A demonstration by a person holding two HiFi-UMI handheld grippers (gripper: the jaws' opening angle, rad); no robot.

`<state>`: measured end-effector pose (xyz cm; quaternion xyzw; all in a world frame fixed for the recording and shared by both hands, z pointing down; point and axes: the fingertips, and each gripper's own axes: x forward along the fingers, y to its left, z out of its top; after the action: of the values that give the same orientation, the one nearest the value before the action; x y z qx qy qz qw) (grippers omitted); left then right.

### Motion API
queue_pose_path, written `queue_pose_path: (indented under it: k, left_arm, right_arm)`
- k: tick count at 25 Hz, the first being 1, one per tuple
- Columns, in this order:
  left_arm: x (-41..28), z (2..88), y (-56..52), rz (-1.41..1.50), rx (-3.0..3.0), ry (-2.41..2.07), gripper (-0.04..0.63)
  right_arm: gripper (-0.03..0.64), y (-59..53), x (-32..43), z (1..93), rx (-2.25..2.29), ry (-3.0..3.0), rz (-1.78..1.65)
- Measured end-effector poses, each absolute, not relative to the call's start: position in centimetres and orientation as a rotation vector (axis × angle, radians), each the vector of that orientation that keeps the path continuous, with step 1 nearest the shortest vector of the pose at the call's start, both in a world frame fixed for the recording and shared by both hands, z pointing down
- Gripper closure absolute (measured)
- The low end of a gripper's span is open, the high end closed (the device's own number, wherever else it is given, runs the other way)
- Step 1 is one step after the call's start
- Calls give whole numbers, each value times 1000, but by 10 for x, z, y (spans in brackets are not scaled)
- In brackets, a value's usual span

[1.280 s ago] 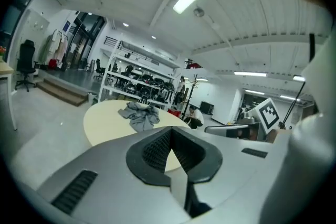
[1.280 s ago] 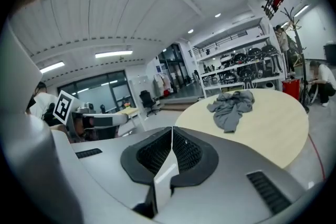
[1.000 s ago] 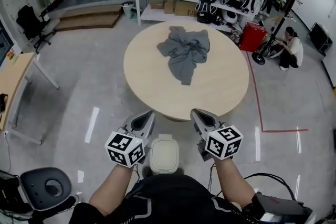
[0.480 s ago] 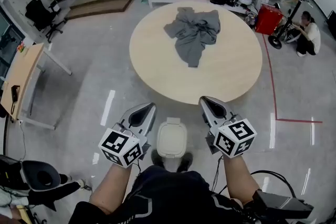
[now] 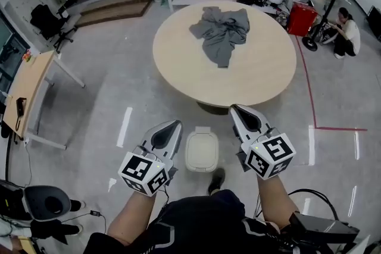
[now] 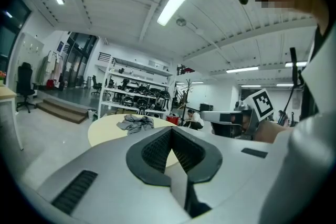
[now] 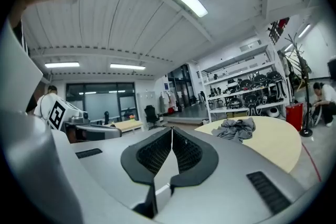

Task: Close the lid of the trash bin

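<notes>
Holding the left gripper (image 5: 169, 131) and right gripper (image 5: 243, 116) with jaws pressed together and empty, you flank the trash bin lid (image 5: 201, 150) on the floor near the table (image 5: 178, 68); it appears light, rigid, smooth plastic, best pushed flat from above.

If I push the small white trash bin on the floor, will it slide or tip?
The trash bin looks small and plastic, so it is probably light. The floor is glossy, so the bin would likely slide; a high push might tip it.
</notes>
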<state>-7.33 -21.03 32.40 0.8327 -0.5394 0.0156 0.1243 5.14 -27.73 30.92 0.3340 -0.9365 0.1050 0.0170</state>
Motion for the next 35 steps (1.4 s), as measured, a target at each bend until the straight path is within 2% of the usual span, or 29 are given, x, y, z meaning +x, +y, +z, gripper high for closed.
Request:
queue_pose_path:
  k: [16,25,35]
  left_arm:
    - [-122,301,-9,-80,2591,-1376,595]
    - [-86,290,67,-52,2605,-1382,595]
    - [25,305,190,15,2568,-1421,595]
  right_arm:
    - [606,-45,13,303,1199,-2813,289]
    - [606,38,50,282,1206,-2850,248]
    - [606,157,164,302,1203,-2887,290]
